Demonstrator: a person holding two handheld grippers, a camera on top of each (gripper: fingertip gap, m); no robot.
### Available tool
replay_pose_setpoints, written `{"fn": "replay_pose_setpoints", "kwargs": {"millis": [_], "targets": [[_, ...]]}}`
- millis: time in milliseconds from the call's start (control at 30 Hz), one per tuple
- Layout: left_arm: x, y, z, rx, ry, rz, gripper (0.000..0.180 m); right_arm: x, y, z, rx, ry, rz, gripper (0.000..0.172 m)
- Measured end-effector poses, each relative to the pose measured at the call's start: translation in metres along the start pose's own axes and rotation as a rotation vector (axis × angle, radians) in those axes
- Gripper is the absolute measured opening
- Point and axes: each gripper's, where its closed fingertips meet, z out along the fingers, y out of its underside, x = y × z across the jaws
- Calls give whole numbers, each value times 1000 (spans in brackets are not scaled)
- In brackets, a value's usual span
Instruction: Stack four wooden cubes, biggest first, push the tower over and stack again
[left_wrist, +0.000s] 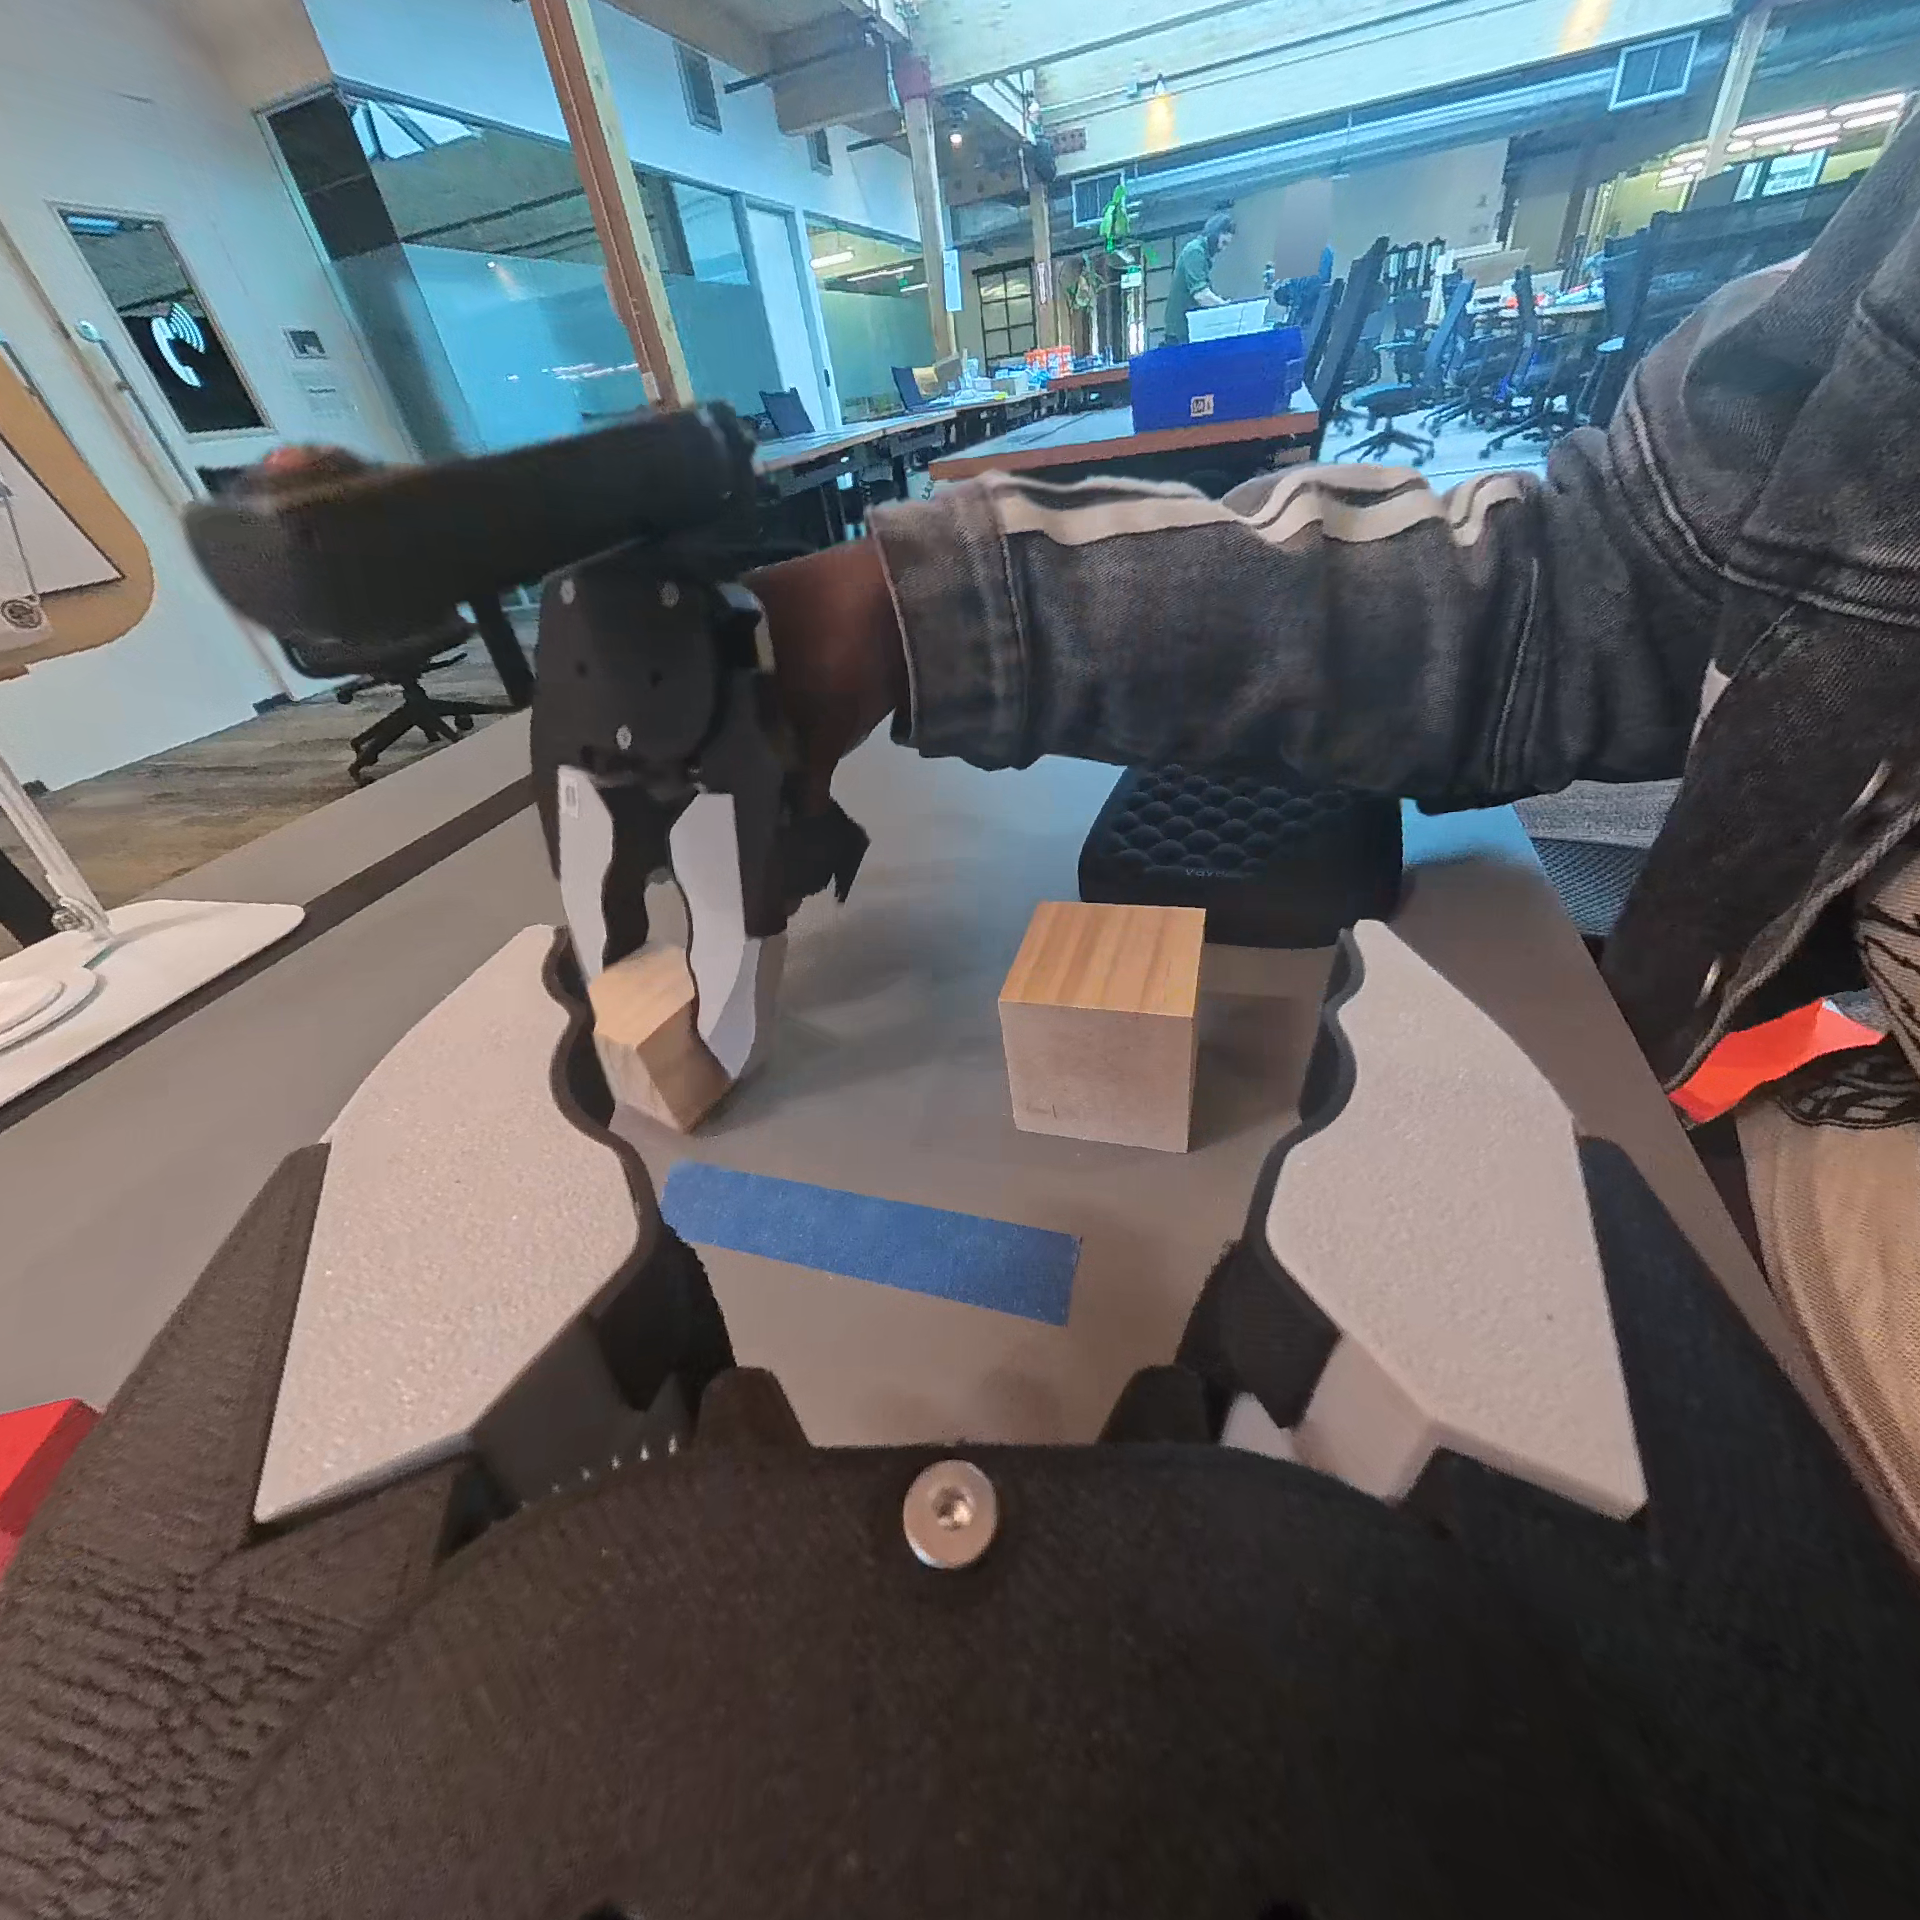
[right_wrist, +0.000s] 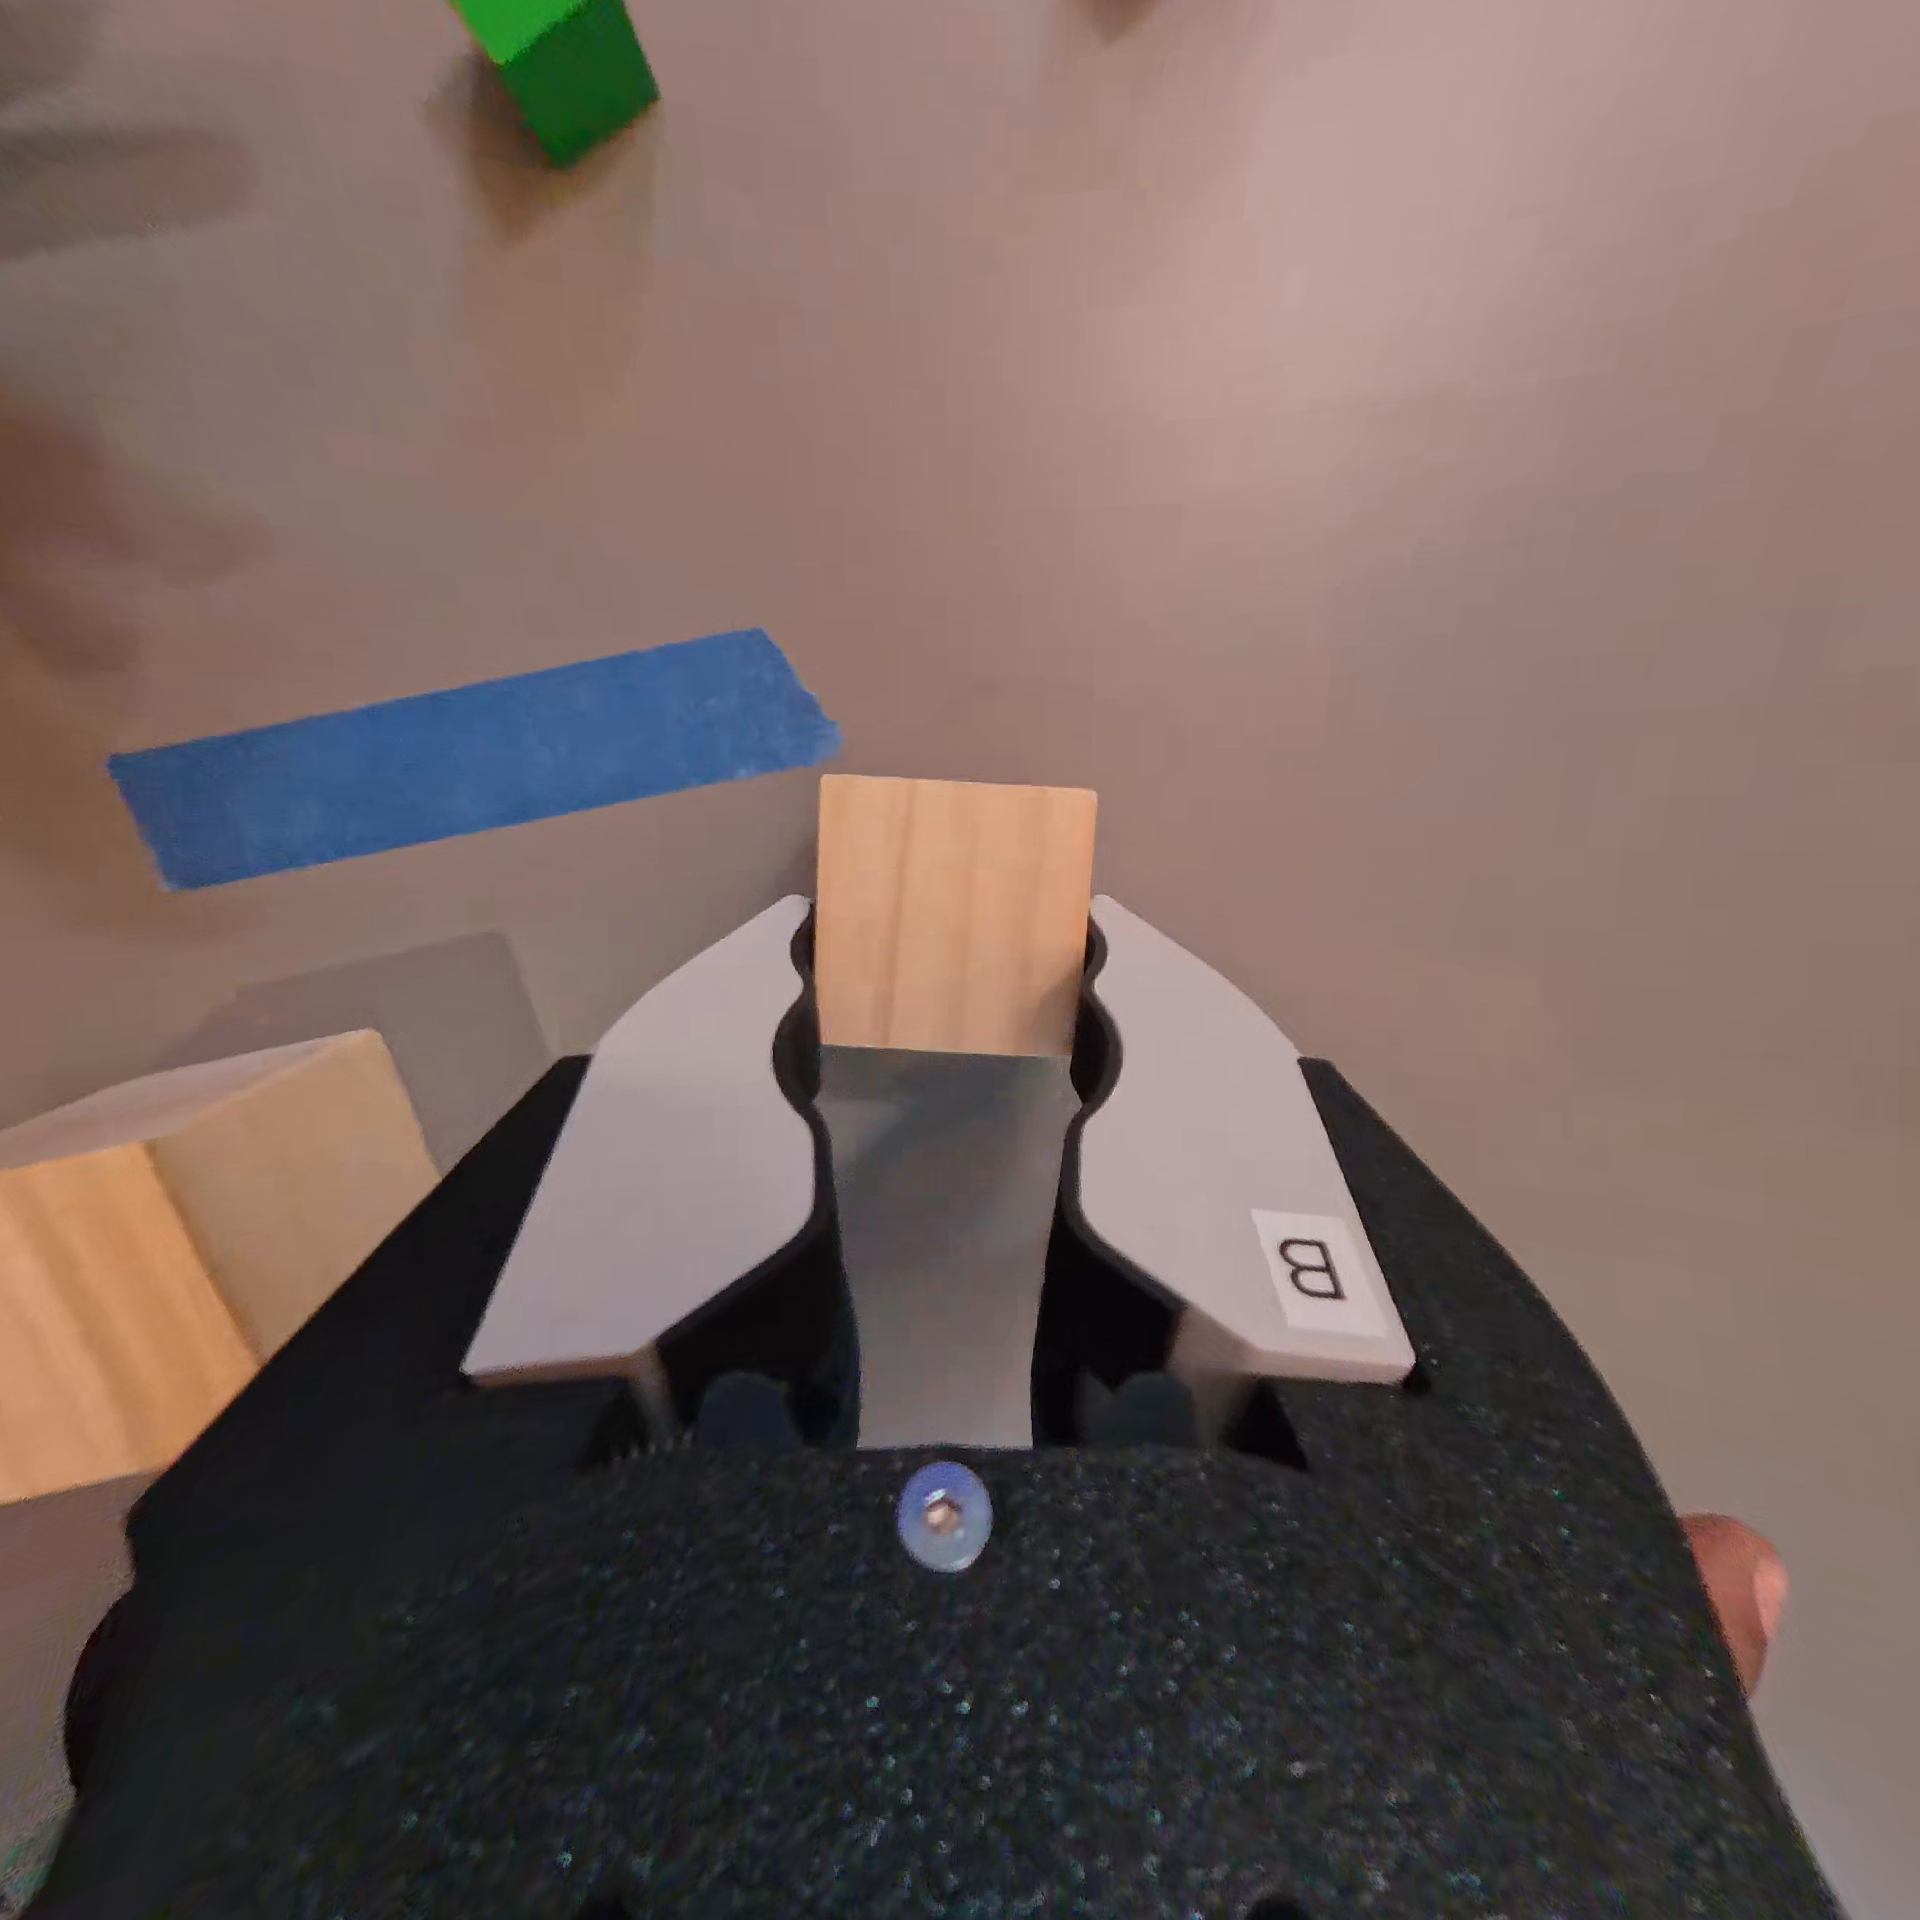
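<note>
A: The right gripper (right_wrist: 951, 977) has its fingers (right_wrist: 717, 1091) clamped on a small wooden cube (right_wrist: 956, 914), a pad pressing each side face, and the cube sits well forward between the tips.

B: Seen from the left wrist view, that cube (left_wrist: 655, 1039) looks tilted in the grasp, low over the grey counter (left_wrist: 935, 935). Whether a corner touches the counter, I cannot tell.

A: And the left gripper (left_wrist: 951, 1039)?

B: Fingers (left_wrist: 447, 1195) spread wide apart, nothing between them but counter and a strip of blue tape (left_wrist: 873, 1242). It hangs back, holding nothing.

A: The big cube (left_wrist: 1107, 1023) stands upright on the counter to the side, well apart from the held one. That looks like the base, I judge.

B: Agreed, so the step in hand is carrying this smaller cube over onto it. To do it well: lift clear, level the cube so its bottom face is flat, centre it over the big cube's top.

A: And lower it straight, releasing only once it rests. A tilted landing could slide off.

B: There is a green block (right_wrist: 566, 78) farther off, clear of all this.

A: The 2 other wooden cubes are not in view.
</note>
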Motion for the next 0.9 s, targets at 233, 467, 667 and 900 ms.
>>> {"fn": "replay_pose_setpoints", "kwargs": {"millis": [233,467,667,900], "targets": [[0,0,0,-1,-1,1,130,-64,-13,-78,151,-55,-153,45],[1,1,1,-9,1,10,130,-124,15,-93,127,-91,-225,45],[1,1,1,-9,1,9,130,-133,30,-77,96,-140,-208,45],[1,1,1,-8,1,7,130,-130,33,-71,86,-147,-201,45]]}}
